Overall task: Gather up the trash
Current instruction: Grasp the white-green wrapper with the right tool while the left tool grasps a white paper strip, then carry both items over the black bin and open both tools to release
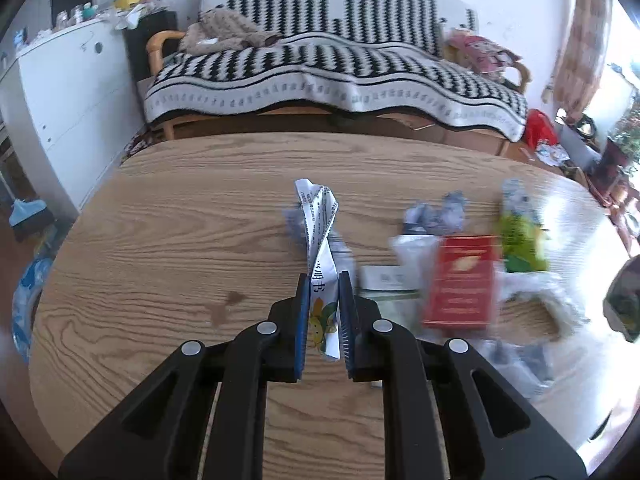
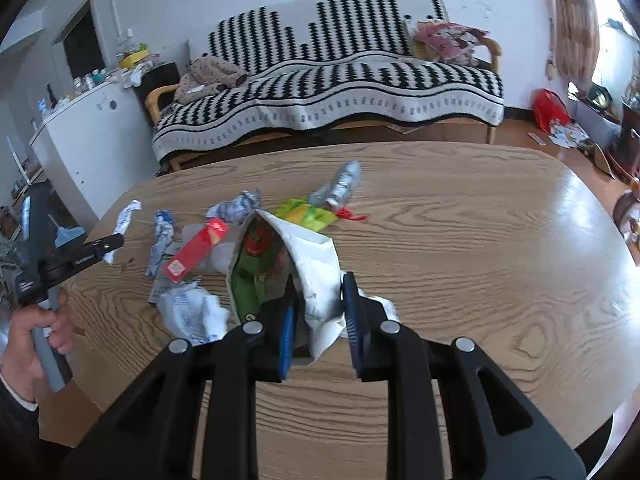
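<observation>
My left gripper (image 1: 324,280) is shut on a white printed paper wrapper (image 1: 320,232) and holds it above the wooden table (image 1: 180,220). It also shows in the right wrist view (image 2: 116,242) with the wrapper (image 2: 126,216) in it. My right gripper (image 2: 318,284) is shut on the rim of a white trash bag (image 2: 316,256), which lies open toward the left with green and red trash inside. Loose trash lies left of the bag: a red box (image 2: 196,248), crumpled paper (image 2: 236,206), a green wrapper (image 2: 306,212), a crushed bottle (image 2: 340,184) and a white plastic wad (image 2: 192,312).
A sofa (image 2: 320,92) with a black-and-white blanket stands behind the table. A white cabinet (image 2: 88,136) stands at the left. Red bags and clutter (image 2: 554,110) lie on the floor at the right. The table's right half (image 2: 500,240) is bare wood.
</observation>
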`<action>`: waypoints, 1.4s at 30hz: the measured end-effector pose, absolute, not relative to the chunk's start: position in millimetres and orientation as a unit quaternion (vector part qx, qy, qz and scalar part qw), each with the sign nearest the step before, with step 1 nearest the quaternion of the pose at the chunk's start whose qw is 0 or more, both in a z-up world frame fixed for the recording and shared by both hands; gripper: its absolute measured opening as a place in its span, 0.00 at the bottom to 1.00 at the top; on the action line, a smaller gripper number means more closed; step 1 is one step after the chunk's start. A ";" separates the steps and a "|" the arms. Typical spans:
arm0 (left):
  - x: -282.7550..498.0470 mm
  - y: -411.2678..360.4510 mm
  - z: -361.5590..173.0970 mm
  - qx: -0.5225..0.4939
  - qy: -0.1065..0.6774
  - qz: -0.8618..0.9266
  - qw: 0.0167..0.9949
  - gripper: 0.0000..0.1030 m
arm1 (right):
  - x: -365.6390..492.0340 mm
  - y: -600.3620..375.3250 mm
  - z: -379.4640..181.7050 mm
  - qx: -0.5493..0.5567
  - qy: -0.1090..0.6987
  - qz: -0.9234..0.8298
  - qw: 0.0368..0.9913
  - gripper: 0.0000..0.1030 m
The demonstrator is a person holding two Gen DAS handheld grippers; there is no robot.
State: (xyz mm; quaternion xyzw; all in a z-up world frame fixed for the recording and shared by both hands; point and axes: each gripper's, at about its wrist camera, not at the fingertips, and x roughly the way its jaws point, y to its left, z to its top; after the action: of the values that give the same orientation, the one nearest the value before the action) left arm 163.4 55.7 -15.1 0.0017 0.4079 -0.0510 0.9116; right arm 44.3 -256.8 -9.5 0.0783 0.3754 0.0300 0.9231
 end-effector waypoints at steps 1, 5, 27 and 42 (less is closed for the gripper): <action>157.9 46.4 -10.7 0.008 0.402 -0.060 0.913 0.13 | 42.1 -262.0 -9.4 0.081 0.375 0.025 0.923 0.22; 131.1 -6.2 8.9 0.041 0.376 -0.109 0.919 0.13 | 23.9 -304.9 -5.1 0.098 0.372 -0.006 0.923 0.22; -102.5 -449.8 -80.1 0.104 0.442 -0.479 0.751 0.13 | -214.4 -643.2 -55.2 0.230 0.408 -0.306 0.829 0.22; -123.1 -549.5 -164.2 0.115 0.526 -0.489 0.687 0.13 | -247.4 -694.2 -130.7 0.292 0.506 -0.320 0.746 0.22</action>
State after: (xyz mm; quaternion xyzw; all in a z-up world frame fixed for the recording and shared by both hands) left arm -123.1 -549.5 -164.2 0.1148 0.5257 -0.4888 0.6867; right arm -247.4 -694.2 -130.7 0.2919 0.5061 -0.3201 0.7458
